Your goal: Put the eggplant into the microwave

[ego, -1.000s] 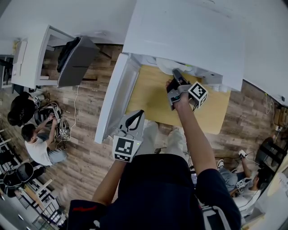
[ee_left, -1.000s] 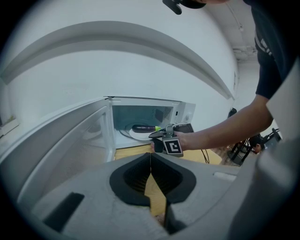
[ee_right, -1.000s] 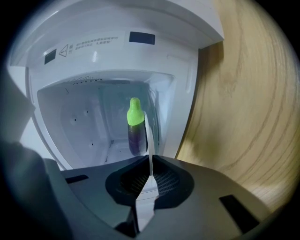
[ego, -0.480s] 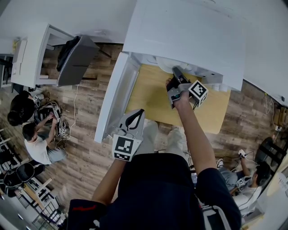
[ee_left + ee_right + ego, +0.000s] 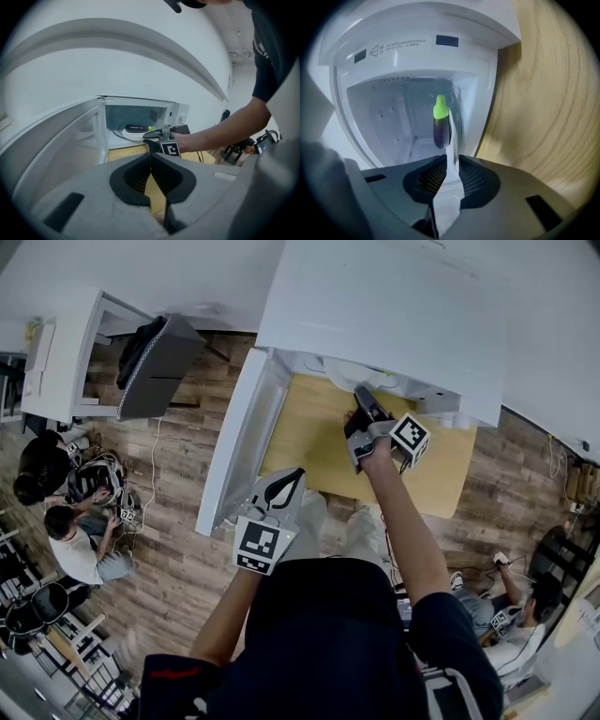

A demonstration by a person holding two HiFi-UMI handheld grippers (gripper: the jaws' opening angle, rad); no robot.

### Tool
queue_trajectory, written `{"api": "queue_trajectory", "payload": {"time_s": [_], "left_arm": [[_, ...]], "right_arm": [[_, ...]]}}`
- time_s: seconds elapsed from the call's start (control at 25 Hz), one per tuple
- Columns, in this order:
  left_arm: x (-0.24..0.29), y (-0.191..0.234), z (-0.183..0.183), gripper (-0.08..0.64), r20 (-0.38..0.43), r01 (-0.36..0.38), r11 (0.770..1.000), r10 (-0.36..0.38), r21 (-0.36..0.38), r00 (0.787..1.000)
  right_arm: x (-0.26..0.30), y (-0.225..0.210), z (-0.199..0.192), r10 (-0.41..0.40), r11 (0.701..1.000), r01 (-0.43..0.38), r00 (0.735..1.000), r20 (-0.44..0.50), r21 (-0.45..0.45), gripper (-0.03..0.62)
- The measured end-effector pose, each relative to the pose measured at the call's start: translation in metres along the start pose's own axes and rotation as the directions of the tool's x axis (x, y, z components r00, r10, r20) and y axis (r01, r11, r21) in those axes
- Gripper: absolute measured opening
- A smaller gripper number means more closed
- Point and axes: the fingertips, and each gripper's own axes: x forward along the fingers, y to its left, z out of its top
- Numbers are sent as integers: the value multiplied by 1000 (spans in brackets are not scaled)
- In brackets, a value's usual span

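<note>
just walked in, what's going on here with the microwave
A person holds a gripper in each hand in front of an open microwave. The eggplant already lies on the white plate inside it. The right gripper is at the opening. Its jaws have just been opening, and the eggplant sits just past their tips, not between them. The left gripper hangs further back, shut and empty.
</note>
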Motion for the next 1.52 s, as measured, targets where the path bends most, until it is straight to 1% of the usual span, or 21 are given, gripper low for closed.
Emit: {"api": "queue_trajectory", "payload": {"time_s": [0.12,0.2,0.4,0.6,1.0,1.4,1.52], "left_arm": [[-1,-2,3,18,9,-3,1000,3,-1,1000],[-2,-2,3,18,11,-5,1000,5,-1,1000],[-6,1,1,18,10,-14,1000,14,-3,1000],[-8,3,-3,18,9,-19,1000,19,-11,1000],[-9,10,-3,18,6,-28,999,28,-17,1000],[-9,14,-1,18,14,-40,999,40,-22,999],[-10,13,0,18,17,-40,999,41,-23,999]], "right_arm": [[-3,-4,-8,-27,999,27,999,-24,-17,48],[-3,-5,-13,-43,999,41,998,-39,-35,33],[3,-2,-16,-48,998,45,997,-58,-53,28],[8,-2,-14,-54,997,51,997,-52,-54,26],[16,-1,3,-57,998,57,998,-19,-37,26],[25,5,7,-47,998,47,999,-13,-38,26],[23,9,6,-34,999,33,999,-17,-38,26]]}}
